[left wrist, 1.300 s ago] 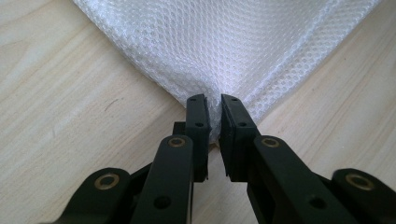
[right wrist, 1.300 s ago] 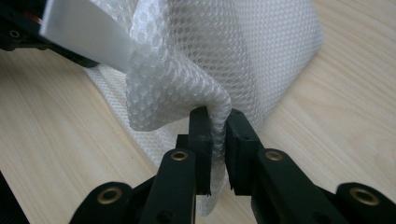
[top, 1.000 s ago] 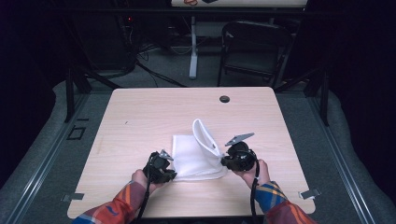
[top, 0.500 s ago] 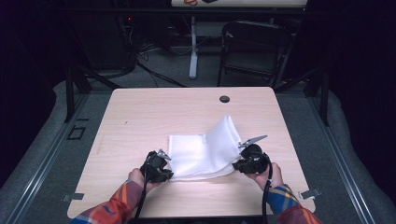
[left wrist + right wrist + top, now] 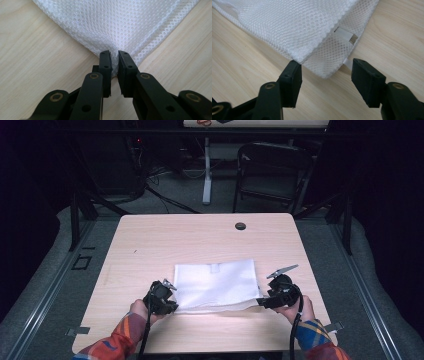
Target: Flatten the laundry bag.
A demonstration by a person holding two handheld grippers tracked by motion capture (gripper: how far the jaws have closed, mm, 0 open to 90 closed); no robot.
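Observation:
A white mesh cloth (image 5: 215, 280) lies spread flat on the wooden table (image 5: 165, 240), near its front edge. My left gripper (image 5: 170, 304) is shut on the cloth's front left corner; in the left gripper view the mesh cloth (image 5: 112, 27) bunches between the pads of the left gripper (image 5: 114, 56). My right gripper (image 5: 261, 302) sits at the front right corner. Its jaws have just been opening. In the right gripper view the right gripper (image 5: 325, 68) stands open, the corner of the mesh cloth (image 5: 322, 67) lying loose between the jaws with a small white tag (image 5: 344, 35) showing.
A round black grommet (image 5: 240, 226) sits near the table's far edge. Behind the table stand a dark folding chair (image 5: 272, 170) and a white post (image 5: 207, 170) on grey floor. Bare wood surrounds the cloth on the left, far side and right.
The right gripper carried the raised flap of cloth out to the right and down, laying it flat, then opened off the corner. The left gripper stayed put.

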